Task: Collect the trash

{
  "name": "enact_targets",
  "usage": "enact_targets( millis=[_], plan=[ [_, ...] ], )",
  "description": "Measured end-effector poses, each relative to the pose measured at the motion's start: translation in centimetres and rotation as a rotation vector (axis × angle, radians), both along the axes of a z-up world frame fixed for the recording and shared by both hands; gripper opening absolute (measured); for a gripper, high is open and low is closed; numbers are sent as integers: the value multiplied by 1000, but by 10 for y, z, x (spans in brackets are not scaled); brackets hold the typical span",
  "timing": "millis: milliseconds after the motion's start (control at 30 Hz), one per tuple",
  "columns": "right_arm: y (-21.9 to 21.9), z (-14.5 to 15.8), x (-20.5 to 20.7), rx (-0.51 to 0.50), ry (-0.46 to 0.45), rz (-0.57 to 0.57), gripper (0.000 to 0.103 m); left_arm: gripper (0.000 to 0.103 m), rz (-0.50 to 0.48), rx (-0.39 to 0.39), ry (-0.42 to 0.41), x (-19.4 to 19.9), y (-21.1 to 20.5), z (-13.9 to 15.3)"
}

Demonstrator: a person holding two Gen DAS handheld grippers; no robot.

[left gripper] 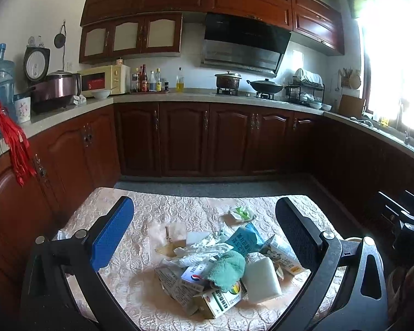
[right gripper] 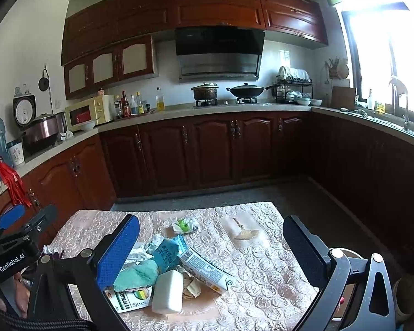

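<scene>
My left gripper (left gripper: 204, 237) hangs spread wide and empty above the worktop (left gripper: 140, 215), with its blue finger to the left and its black finger to the right. Between and just below these fingers lies the trash pile (left gripper: 223, 267): a green cloth (left gripper: 227, 271) on top of flattened medicine boxes (left gripper: 220, 298), a white foam block (left gripper: 262, 278) touching the cloth on its right, crumpled clear plastic (left gripper: 204, 248) beyond it, and a teal packet (left gripper: 244, 238) beyond that. A small green-and-white wrapper (left gripper: 241, 213) lies apart, further ahead toward the black finger.

My right gripper (right gripper: 211, 244) is likewise released, its fingers wide apart and holding nothing. From here the pile sits low and to the left, with the green cloth (right gripper: 136, 275) just beside the blue finger, the white foam block (right gripper: 167, 292) next to it, and a long printed carton (right gripper: 207, 270) slanting toward the middle. The green-and-white wrapper (right gripper: 185, 224) lies ahead between the fingers. A small tan fan-shaped item (right gripper: 247, 234) rests alone further right. Beyond the worktop stand dark wooden cabinets (right gripper: 212, 151).
</scene>
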State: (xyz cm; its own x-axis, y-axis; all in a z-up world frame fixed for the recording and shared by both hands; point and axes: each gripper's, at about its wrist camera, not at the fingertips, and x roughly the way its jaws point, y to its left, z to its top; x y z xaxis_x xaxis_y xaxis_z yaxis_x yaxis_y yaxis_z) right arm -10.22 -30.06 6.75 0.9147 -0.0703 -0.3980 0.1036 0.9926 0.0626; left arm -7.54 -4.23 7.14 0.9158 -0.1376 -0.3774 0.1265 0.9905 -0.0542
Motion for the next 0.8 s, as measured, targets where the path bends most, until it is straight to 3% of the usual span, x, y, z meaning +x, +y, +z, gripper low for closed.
enact_targets(
  millis=[800],
  plan=[
    [1, 2, 8, -10, 15, 5, 103, 102, 1, -4, -5, 3, 0, 3]
  ],
)
